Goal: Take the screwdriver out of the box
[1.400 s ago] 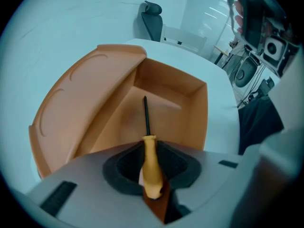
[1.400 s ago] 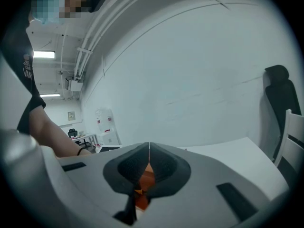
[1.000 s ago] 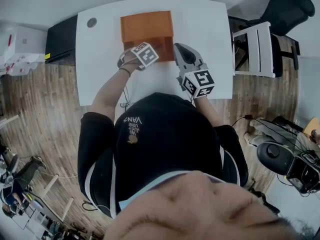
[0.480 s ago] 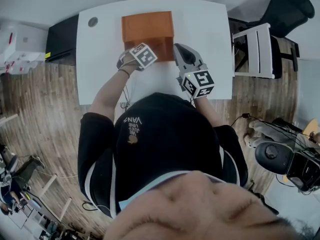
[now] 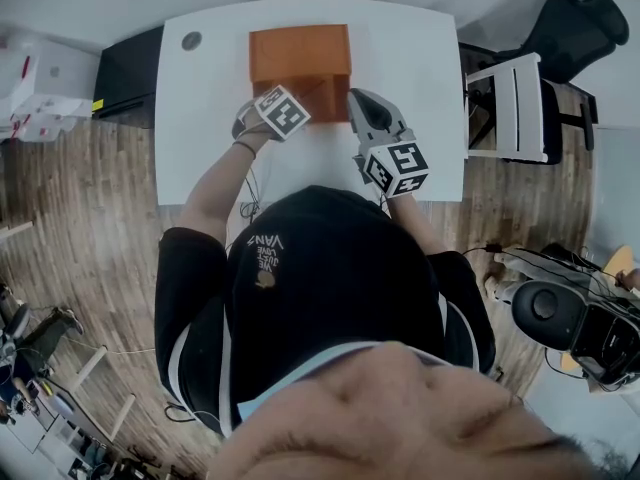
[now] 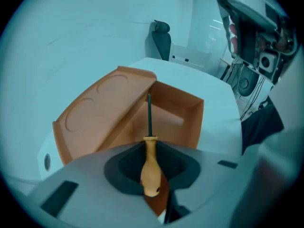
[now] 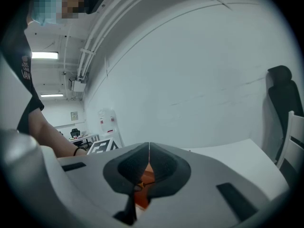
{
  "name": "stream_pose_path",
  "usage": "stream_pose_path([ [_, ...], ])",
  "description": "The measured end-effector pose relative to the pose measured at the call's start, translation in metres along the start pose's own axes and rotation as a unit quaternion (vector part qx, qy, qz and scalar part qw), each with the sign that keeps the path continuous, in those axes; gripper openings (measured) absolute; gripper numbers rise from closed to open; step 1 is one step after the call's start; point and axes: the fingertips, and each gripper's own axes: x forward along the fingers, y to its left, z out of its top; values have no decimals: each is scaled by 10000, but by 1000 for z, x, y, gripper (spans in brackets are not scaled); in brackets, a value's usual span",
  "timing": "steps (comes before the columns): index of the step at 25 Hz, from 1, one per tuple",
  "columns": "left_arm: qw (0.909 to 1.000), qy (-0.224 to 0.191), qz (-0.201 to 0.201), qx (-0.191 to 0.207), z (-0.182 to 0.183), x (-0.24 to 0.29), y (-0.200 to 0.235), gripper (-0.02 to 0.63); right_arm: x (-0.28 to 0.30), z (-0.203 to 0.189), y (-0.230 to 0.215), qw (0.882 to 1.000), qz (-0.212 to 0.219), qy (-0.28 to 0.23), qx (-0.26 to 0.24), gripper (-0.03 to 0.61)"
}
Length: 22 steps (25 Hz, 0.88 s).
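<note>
Lifted slightly, left tongs [image 6: 150, 147] grip the screwdriver [image 6: 151, 170] over the box [image 6: 173, 112], unseen from the head view; right tongs [image 7: 149, 147] closed.

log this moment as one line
left gripper: shut on screwdriver | screwdriver: tip toward open box | right gripper: shut, empty

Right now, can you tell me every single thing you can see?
box: one, orange, lid open, on the table.
screwdriver: one, yellow-orange handle with a dark shaft, in the left tongs, tip toward the box.
table: one, white, in the middle.
office chair: one, black, past the table's far right corner.
slatted chair: one, white, right of the table.
cabinet: one, black, left of the table.
floor: one, brown wood, all around.
left tongs: one, grey, shut on the screwdriver's handle.
right tongs: one, grey, shut and empty, beside the box.
</note>
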Motion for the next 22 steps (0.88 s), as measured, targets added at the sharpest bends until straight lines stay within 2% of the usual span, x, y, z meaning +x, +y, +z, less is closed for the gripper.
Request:
stream_pose_path([
  [12,9971,-673,248,-238,12,-29,1,78,-6,2,12,9999,73,-9,-77,12],
  [22,9879,-1372,463,-560,23,-58,3,77,-12,3,20,9998,132,5,-164,12],
])
